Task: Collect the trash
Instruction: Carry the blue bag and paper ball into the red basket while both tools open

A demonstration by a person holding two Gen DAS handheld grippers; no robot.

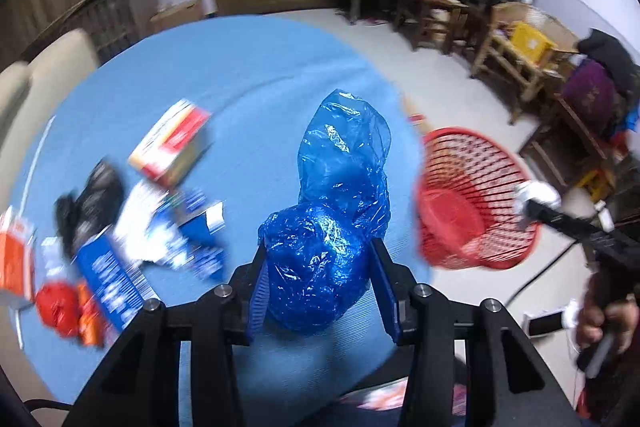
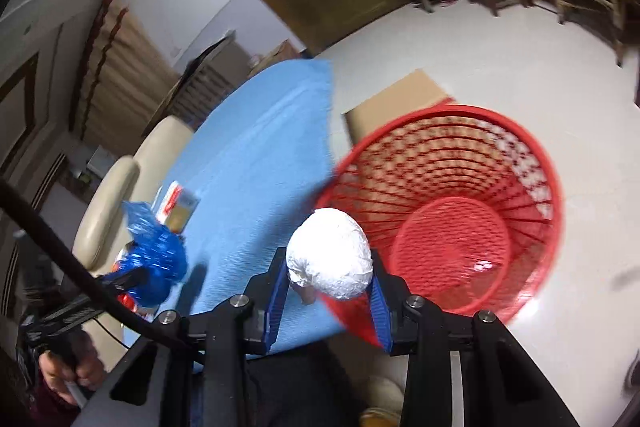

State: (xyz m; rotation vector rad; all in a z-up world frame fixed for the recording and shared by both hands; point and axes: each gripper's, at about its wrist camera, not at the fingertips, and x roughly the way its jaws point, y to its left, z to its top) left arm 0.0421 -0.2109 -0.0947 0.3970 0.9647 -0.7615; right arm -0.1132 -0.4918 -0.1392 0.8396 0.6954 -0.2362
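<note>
- The left gripper [image 1: 320,267] has its two blue-padded jaws pressed on a crumpled blue plastic bag [image 1: 320,267]; the lower, balled part sits between the jaws and a looser tail of the bag stands up above them.
- This bag is held over the light blue cloth [image 1: 240,75] that covers the table, near the edge on the basket side.
- The right gripper [image 2: 330,279] has its jaws closed on a white paper ball [image 2: 331,253], which fills the gap between the pads.
- The white ball is above the near rim of the red basket [image 2: 536,163], just where the blue cloth ends; I cannot tell if it touches the rim.
- The red basket is a mesh one and stands on the pale floor beside the table, with a flat brown cardboard [image 2: 396,95] lying behind it.
- On the cloth, to the left side, more trash is lying together: a red and white carton [image 1: 172,143], a black crumpled bag [image 1: 90,203], a blue box [image 1: 112,279], an orange packet [image 1: 14,259] and a red crumpled wrapper [image 1: 56,303]. These are blurred, so details are not clear.
- Behind the table is a cream sofa [image 1: 48,67], and wooden chairs [image 1: 508,63] stand far at the wall.
</note>
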